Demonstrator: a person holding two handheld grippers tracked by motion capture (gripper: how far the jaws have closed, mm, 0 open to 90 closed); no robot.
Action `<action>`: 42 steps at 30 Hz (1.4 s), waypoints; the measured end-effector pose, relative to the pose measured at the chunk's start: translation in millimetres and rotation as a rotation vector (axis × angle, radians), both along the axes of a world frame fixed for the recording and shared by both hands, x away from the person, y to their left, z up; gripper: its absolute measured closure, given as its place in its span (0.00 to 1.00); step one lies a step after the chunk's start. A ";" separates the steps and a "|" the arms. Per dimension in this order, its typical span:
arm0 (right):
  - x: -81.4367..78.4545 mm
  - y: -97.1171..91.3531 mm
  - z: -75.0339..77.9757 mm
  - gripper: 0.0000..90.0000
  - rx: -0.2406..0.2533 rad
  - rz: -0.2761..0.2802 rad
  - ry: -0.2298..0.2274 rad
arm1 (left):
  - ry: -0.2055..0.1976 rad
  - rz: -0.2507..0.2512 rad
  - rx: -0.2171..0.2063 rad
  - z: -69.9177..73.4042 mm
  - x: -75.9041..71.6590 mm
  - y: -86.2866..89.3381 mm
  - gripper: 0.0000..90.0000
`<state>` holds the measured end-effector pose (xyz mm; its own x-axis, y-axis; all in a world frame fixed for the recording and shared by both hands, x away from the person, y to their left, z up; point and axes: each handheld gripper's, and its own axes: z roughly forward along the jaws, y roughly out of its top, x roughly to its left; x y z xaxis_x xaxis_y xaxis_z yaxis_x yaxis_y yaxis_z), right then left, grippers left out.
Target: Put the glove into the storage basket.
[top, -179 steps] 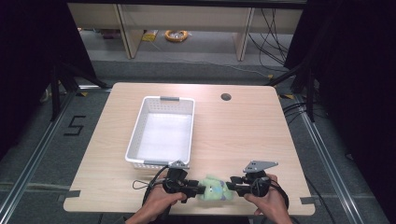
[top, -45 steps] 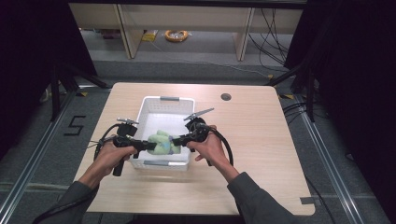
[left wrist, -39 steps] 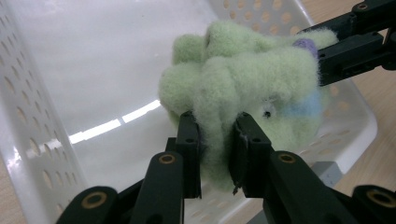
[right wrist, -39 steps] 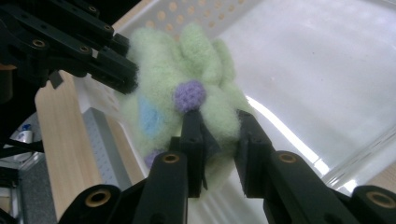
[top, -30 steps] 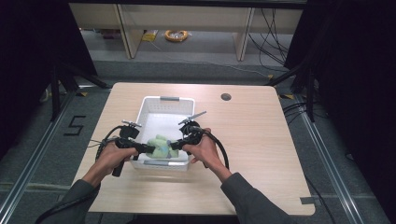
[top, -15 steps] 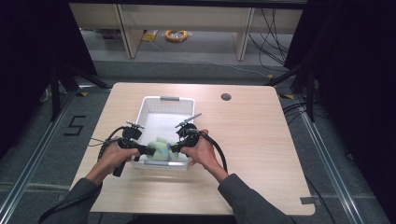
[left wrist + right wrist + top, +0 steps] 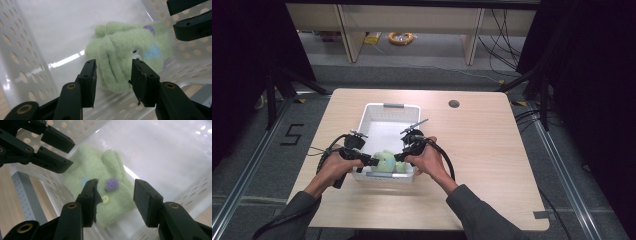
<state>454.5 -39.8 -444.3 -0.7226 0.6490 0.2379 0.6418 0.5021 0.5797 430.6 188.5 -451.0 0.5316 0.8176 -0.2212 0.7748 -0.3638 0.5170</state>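
Faintly, floor marking [image 7: 293,135] reads "5".

A pale green plush toy [image 7: 125,57] with purple and blue patches lies in a white perforated basket [image 7: 377,112].

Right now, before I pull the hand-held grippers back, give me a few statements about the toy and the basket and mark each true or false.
1. The green plush toy lies inside the white basket. True.
2. The toy sits at the basket's far end, by the grey handle. False: it lies at the near end, close to the person.
3. The left hand-held gripper is clamped on the toy. False: its jaws have just been opening and now stand apart, the toy beyond and between them.
4. The right hand-held gripper also stands open, facing the toy. True.
5. A purple pom-pom shows on the toy. True.
6. The basket holds several toys. False: just the one.
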 end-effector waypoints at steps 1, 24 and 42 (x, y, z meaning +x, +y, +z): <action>-0.1 -0.4 0.9 0.61 0.002 0.003 0.002 | -0.004 0.001 -0.001 1.2 -0.5 -0.2 0.60; -8.8 -32.8 24.9 0.48 0.088 0.017 -0.068 | -0.059 0.033 -0.080 17.9 -17.1 -4.4 0.42; -28.1 -74.5 38.7 0.41 0.151 0.016 -0.095 | -0.141 0.021 -0.172 28.5 -55.9 -15.8 0.33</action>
